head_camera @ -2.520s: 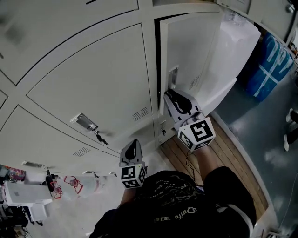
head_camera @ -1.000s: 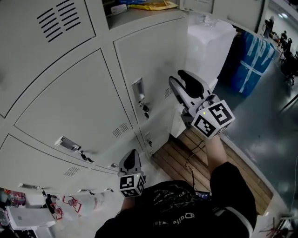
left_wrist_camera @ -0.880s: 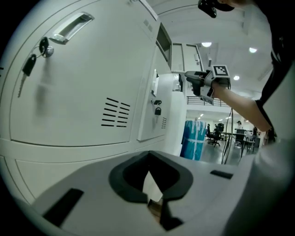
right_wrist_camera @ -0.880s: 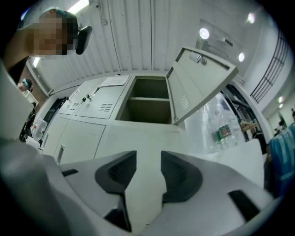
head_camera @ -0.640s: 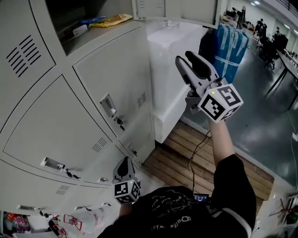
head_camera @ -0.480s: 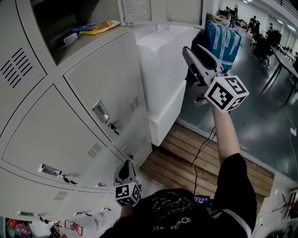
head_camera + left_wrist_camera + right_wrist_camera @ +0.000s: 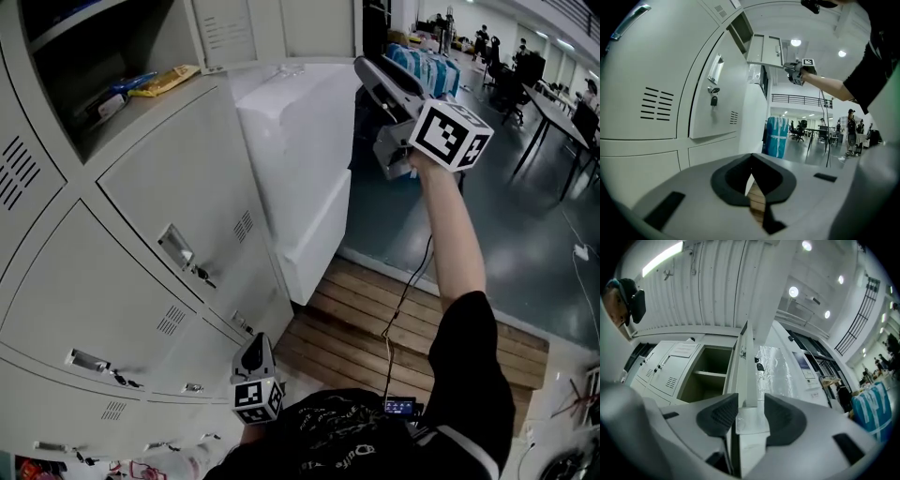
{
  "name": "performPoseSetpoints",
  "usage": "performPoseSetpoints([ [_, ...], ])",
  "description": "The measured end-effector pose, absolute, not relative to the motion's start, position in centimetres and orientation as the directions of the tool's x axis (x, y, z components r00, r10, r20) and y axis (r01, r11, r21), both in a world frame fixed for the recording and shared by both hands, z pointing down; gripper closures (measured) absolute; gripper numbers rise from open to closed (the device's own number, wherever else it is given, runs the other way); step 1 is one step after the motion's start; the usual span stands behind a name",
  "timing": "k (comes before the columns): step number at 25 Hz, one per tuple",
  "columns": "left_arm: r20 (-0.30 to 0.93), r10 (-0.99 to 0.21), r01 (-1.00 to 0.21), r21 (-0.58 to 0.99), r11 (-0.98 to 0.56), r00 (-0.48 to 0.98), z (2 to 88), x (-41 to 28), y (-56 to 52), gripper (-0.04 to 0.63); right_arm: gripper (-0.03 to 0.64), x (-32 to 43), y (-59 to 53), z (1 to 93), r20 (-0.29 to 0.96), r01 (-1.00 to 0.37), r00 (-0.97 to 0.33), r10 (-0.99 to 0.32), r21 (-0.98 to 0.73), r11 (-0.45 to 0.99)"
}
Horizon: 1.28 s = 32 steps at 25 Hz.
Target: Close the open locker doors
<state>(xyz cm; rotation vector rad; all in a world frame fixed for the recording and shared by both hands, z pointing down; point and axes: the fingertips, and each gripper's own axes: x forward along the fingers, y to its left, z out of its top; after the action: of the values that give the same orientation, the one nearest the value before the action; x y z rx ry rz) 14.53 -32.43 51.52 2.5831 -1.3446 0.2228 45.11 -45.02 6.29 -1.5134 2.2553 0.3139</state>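
The top locker stands open; its grey door [image 7: 281, 28] swings out toward me, and the compartment [image 7: 103, 56] holds snack packets [image 7: 164, 80]. My right gripper [image 7: 364, 66] is raised on an outstretched arm, its tips at the door's free edge. In the right gripper view the door edge [image 7: 750, 357] lines up with the gap of the right gripper [image 7: 751, 401]. Its jaws are open and have just been opening wider, the pads pressing nothing. My left gripper [image 7: 253, 349] hangs low by the bottom lockers, and in its own view the left gripper [image 7: 751, 157] has its tips together, holding nothing.
The lockers below are closed, with latches and keys [image 7: 178, 248]. A white plastic-wrapped box [image 7: 300, 159] stands against the locker row's end. A wooden pallet [image 7: 412, 319] lies on the floor. Blue wrapped bundles [image 7: 422, 66], desks and people are further back.
The lower right door, open earlier with my right gripper on it, is now closed. My right gripper has risen to the top door's edge. The left gripper stays low.
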Motion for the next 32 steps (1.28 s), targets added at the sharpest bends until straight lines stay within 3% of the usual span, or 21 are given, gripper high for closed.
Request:
performPoseSetpoints([
  [3,0.243,-0.796,-0.831,0.106,-0.546,0.554,52.2,13.8,-32.1,0.588,0.456,44.3,-45.7,6.1,-0.417,-0.903,-0.383,-0.824,-0.019,0.429],
  [5,0.247,-0.801,-0.838,0.115,-0.534,0.545,52.4,13.6,-32.0,0.588,0.458,44.4,-46.0,5.9,-0.401,-0.91,-0.374,-0.837,-0.014,0.413],
  [7,0.246,-0.806,-0.842,0.124,-0.524,0.538,52.3,13.5,-31.9,0.588,0.503,44.5,-46.2,6.0,-0.397,-0.915,-0.364,-0.843,-0.017,0.403],
  [12,0.251,-0.822,-0.859,0.121,-0.498,0.512,52.4,11.9,-31.9,0.588,0.508,44.3,-45.7,5.9,-0.409,-0.905,-0.379,-0.83,-0.022,0.424],
  [18,0.263,-0.838,-0.879,0.128,-0.46,0.477,52.6,10.1,-31.6,0.588,0.512,42.1,-43.3,6.1,-0.414,-0.899,-0.426,-0.804,0.091,0.429],
  [26,0.283,-0.847,-0.893,0.132,-0.431,0.45,53.3,8.2,-31.1,0.588,0.515,38.2,-39.7,6.4,-0.462,-0.889,-0.457,-0.76,0.208,0.408],
  [32,0.295,-0.861,-0.91,0.127,-0.394,0.414,54.0,6.2,-30.9,0.588,0.518,34.9,-37.8,6.3,-0.509,-0.851,-0.511,-0.693,0.188,0.489],
])
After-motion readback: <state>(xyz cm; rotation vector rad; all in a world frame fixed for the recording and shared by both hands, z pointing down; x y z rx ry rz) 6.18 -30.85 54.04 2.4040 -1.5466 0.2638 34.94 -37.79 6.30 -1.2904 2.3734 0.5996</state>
